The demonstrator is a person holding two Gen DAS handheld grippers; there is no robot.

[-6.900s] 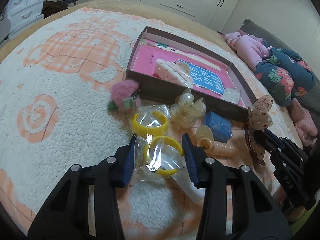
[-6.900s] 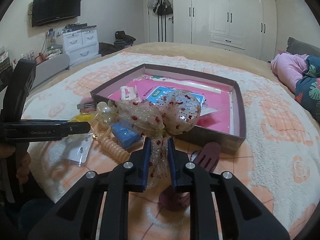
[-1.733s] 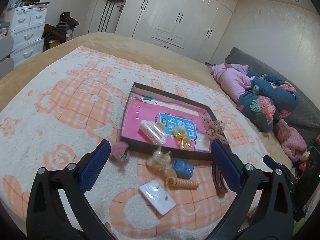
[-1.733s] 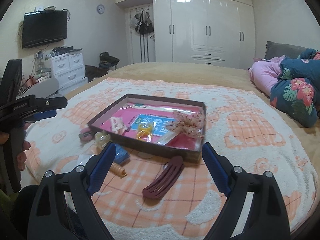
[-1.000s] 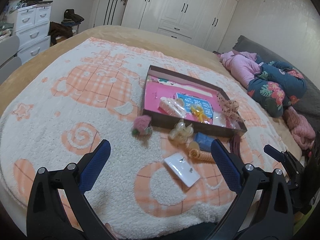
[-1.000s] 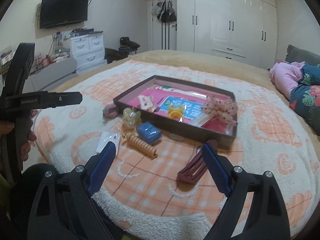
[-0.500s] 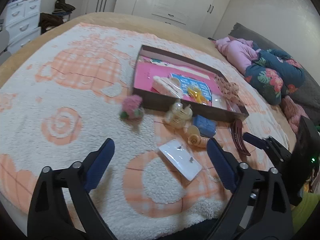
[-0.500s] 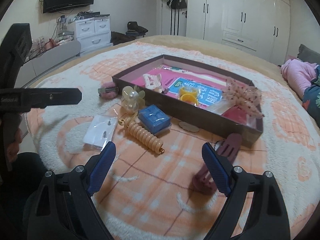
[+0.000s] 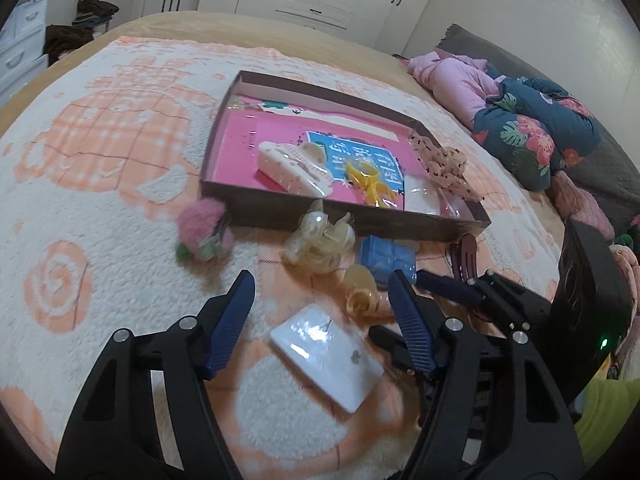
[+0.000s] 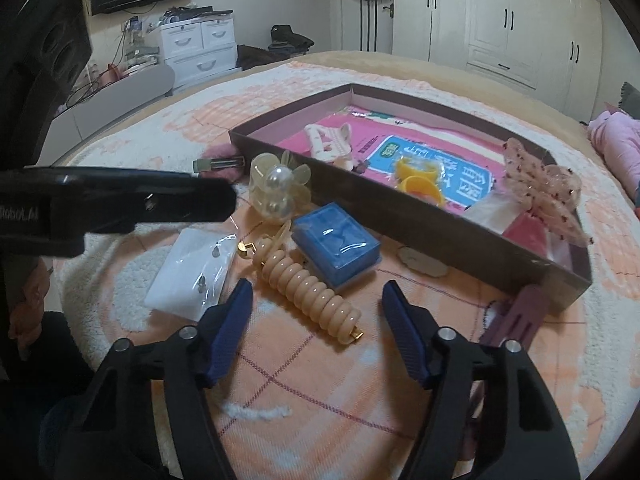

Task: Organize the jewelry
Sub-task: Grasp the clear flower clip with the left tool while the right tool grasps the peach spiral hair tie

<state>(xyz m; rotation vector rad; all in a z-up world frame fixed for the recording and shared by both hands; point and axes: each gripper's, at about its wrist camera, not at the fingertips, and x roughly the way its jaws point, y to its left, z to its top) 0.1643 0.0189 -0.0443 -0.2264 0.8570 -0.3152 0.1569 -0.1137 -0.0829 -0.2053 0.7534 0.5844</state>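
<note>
A shallow brown box [image 9: 340, 220] with a pink floor holds a white hair claw [image 9: 294, 168], yellow rings in plastic [image 9: 370, 184] and a dotted bow [image 9: 442, 166]. My left gripper [image 9: 322, 312] is open above a white earring card [image 9: 324, 356]. My right gripper [image 10: 316, 308] is open over a beige spiral clip [image 10: 308, 288]. A blue box [image 10: 336, 240], a pearl flower clip [image 10: 278, 188], a mauve comb clip [image 10: 516, 316] and a pink pompom clip [image 9: 204, 228] lie outside the box on the blanket.
The white and orange blanket [image 9: 100, 168] covers the bed. Pink and floral bedding [image 9: 532, 128] is piled at the right. White drawers [image 10: 196, 48] and wardrobes [image 10: 500, 16] stand beyond the bed.
Both grippers have come down and forward toward the loose items. The left jaws have narrowed somewhat around the earring card; the right jaws have narrowed around the spiral clip.
</note>
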